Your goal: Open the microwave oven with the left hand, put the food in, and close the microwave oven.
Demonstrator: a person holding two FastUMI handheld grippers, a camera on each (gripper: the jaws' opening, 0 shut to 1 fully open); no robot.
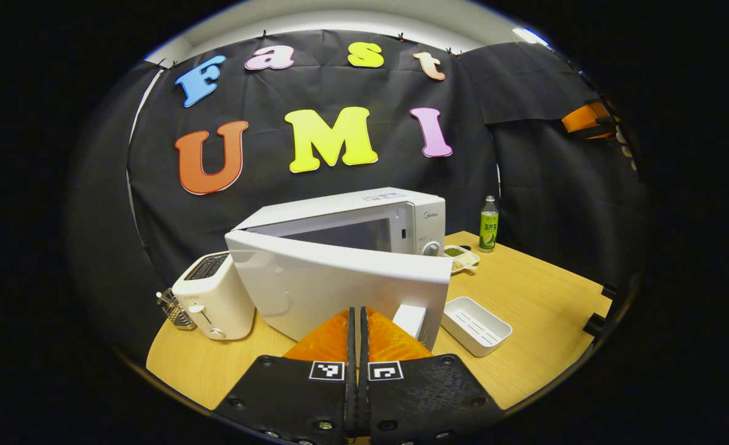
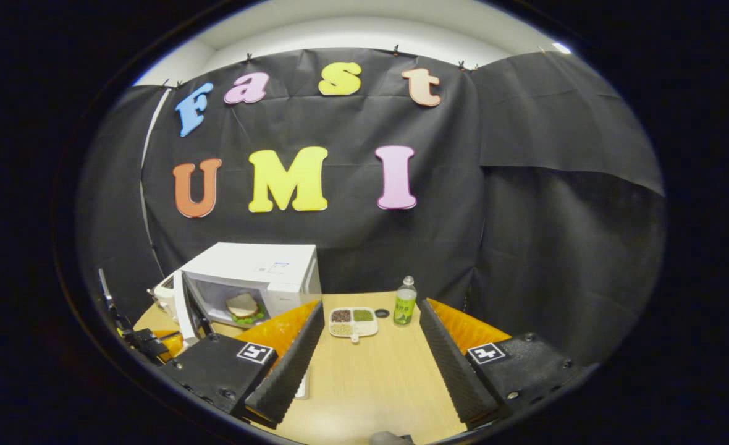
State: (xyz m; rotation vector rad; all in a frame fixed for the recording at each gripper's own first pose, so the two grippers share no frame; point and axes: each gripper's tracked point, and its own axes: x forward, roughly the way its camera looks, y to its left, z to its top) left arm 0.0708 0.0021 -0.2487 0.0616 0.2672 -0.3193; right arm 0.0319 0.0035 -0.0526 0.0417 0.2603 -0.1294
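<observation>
In the left gripper view the white microwave point(image 1: 395, 213) stands mid-table, its door point(image 1: 340, 284) swung partly open with the outer face towards me. My left gripper point(image 1: 357, 315) is shut with nothing between its fingers, its tips close to that face; I cannot tell whether they touch it. The right gripper view shows the microwave point(image 2: 259, 269) from the front, with the door point(image 2: 182, 309) edge-on at its left and a sandwich with green leaves point(image 2: 244, 307) inside. My right gripper point(image 2: 372, 306) stands open and holds nothing, over the wooden table point(image 2: 377, 377). The left gripper point(image 2: 139, 340) is low beside the door.
A white toaster point(image 1: 213, 296) and a small wire basket point(image 1: 173, 309) stand left of the door. A white slotted tray point(image 1: 476, 324) lies to its right. Behind are a divided plate of grains point(image 2: 352, 321), a green bottle point(image 2: 404, 301) and a dark cap point(image 2: 382, 313).
</observation>
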